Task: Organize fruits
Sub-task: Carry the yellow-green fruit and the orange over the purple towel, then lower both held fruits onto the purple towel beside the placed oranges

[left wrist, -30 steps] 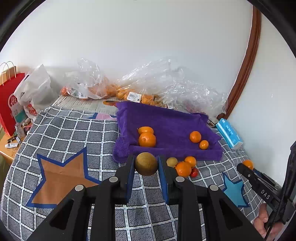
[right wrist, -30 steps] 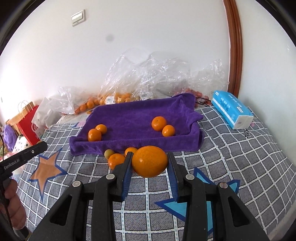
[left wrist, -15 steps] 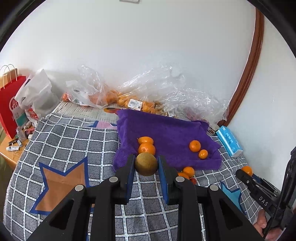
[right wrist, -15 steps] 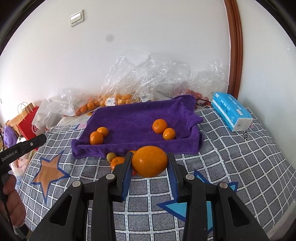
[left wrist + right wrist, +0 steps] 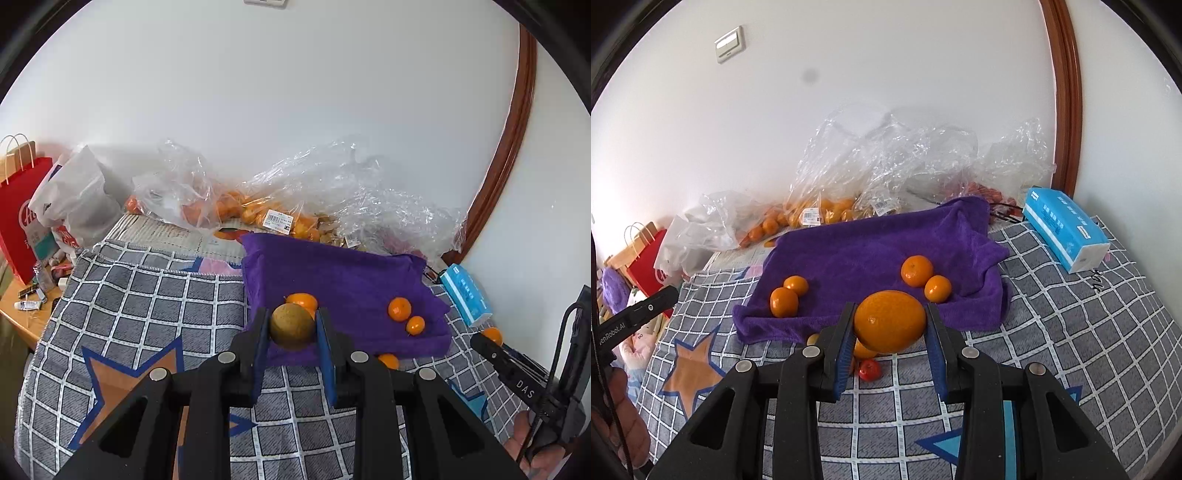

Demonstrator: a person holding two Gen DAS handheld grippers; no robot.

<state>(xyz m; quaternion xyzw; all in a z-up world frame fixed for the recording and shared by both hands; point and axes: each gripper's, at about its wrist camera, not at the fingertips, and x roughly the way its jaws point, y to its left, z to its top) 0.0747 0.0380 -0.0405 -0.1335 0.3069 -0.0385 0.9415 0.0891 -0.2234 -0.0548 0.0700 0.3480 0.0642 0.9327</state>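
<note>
Your left gripper [image 5: 291,328] is clamped on the brown fruit [image 5: 291,325], right gripper [image 5: 889,325] on the big orange [image 5: 889,320]. Over the last second both have carried forward toward the purple towel [image 5: 871,251], so drop-off looks next. Four oranges already sit there: one pair [image 5: 788,295] left, another [image 5: 925,277] right. Loose fruit, including a small red one [image 5: 868,369], waits off the towel's near edge. Plastic bags [image 5: 886,166] crowd the back.
</note>
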